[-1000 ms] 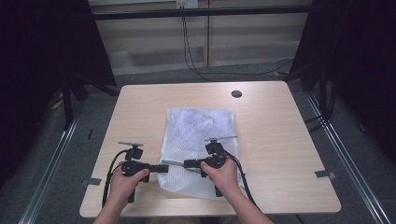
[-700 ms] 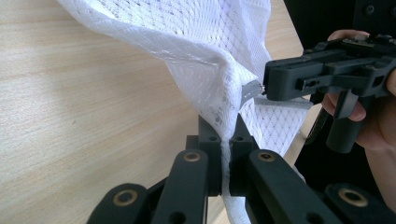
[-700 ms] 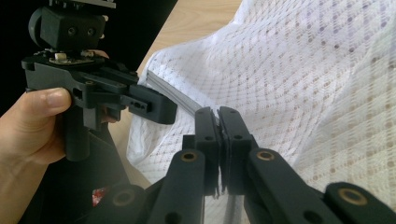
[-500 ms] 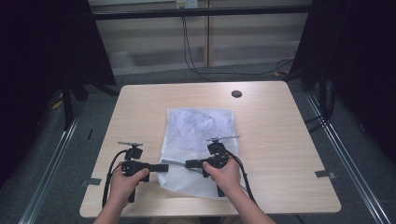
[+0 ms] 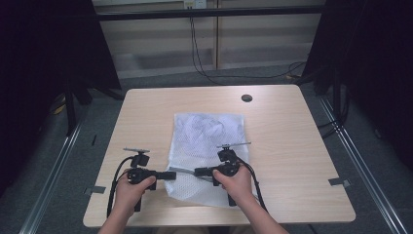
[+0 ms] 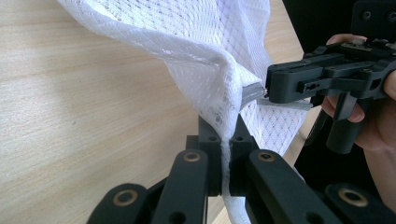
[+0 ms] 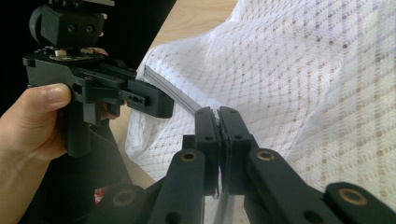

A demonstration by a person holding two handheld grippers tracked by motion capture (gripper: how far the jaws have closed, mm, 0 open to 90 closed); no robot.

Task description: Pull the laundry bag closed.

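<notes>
high view: white mesh bag point(image 5: 207, 146) lies flat mid-table point(image 5: 292, 146), near edge by the person; left gripper point(image 5: 171, 175) and right gripper point(image 5: 198, 171) point at each other over the bag's near left corner, tips close together, a grey strip between them. left gripper view: left gripper point(image 6: 226, 140) jaws pinched tight on a fold of the mesh bag point(image 6: 196, 51), which is lifted off the wood here, with the right gripper point(image 6: 267, 89) tip touching the grey strip point(image 6: 252, 91) at the bag's edge. right gripper view: right gripper point(image 7: 216, 119) jaws closed with no visible gap on the bag's grey strip point(image 7: 173, 91), mesh bag point(image 7: 303, 79) spread to the right, left gripper point(image 7: 161, 103) just beside on the same edge.
</notes>
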